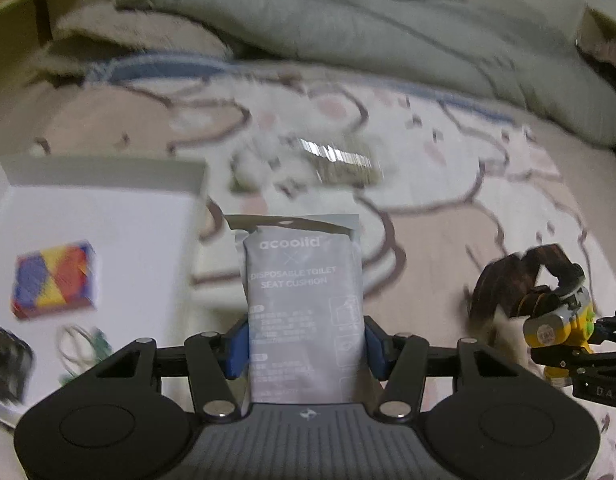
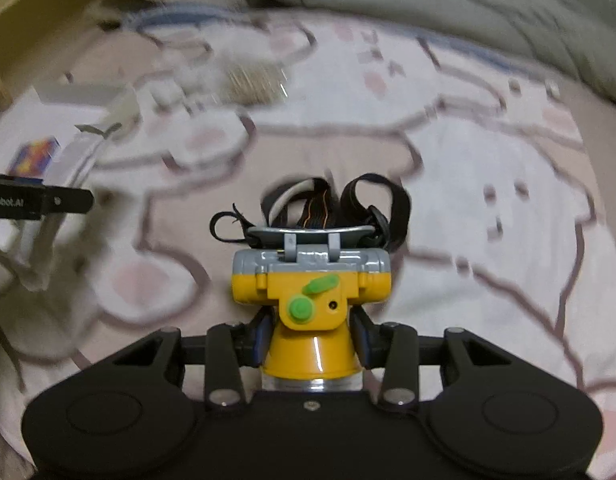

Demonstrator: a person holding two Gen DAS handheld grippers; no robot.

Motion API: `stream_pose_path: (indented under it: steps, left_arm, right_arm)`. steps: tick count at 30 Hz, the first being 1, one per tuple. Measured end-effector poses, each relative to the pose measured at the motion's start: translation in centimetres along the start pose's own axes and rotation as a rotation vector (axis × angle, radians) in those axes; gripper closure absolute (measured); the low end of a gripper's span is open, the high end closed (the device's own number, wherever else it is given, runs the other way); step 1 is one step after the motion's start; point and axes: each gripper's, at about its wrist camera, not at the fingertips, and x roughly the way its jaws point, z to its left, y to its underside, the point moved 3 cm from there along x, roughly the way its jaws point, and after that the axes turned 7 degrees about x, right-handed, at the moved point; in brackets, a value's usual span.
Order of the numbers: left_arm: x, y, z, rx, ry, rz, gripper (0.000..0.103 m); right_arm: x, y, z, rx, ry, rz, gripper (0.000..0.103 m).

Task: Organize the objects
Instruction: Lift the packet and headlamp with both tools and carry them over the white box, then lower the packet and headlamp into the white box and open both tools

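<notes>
My left gripper (image 1: 306,344) is shut on a grey packet (image 1: 304,312) printed "disposable toilet seat cushion" and holds it upright above the bed. My right gripper (image 2: 311,340) is shut on a yellow and grey headlamp (image 2: 311,284) with green knobs and a black strap (image 2: 367,200). The headlamp also shows in the left wrist view (image 1: 555,320) at the right. A white shallow box (image 1: 108,216) lies at the left and holds a multicoloured block (image 1: 54,278), a rubber band (image 1: 74,344) and a dark object (image 1: 6,364).
The bed has a pink and white cartoon blanket (image 2: 467,168). A grey-green quilt (image 1: 387,20) is bunched at the back. A shiny foil strip (image 1: 335,156) lies in the middle of the blanket. A wooden bed frame (image 1: 16,20) runs along the far left.
</notes>
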Motion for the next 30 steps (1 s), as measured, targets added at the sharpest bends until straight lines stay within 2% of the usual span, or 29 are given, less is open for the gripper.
stream_pose_path:
  steps: [7, 14, 18, 21, 25, 30]
  left_arm:
    - [-4.0, -3.0, 5.3, 0.011, -0.071, -0.124, 0.046]
    - [-6.0, -4.0, 11.5, 0.018, -0.162, -0.176, 0.046]
    - [-5.8, -3.9, 15.4, 0.001, -0.196, -0.167, 0.046]
    - [-5.4, -3.8, 18.2, 0.026, -0.236, -0.176, 0.046]
    - [-3.9, -3.9, 22.2, 0.041, -0.307, -0.179, 0.046]
    - [-1.1, -3.3, 26.0, 0.037, -0.342, -0.14, 0.046]
  right_arm:
    - [-2.0, -5.3, 5.1, -0.034, -0.073, -0.132, 0.061]
    - [-2.1, -9.3, 11.5, -0.077, -0.15, -0.221, 0.061]
    - [-1.6, -10.8, 15.0, -0.108, -0.196, -0.237, 0.061]
    - [-0.8, -11.6, 17.4, -0.134, -0.22, -0.234, 0.061]
    - [0.5, -12.5, 20.1, -0.148, -0.238, -0.218, 0.061]
    - [1.8, -13.1, 23.4, -0.157, -0.242, -0.225, 0.061]
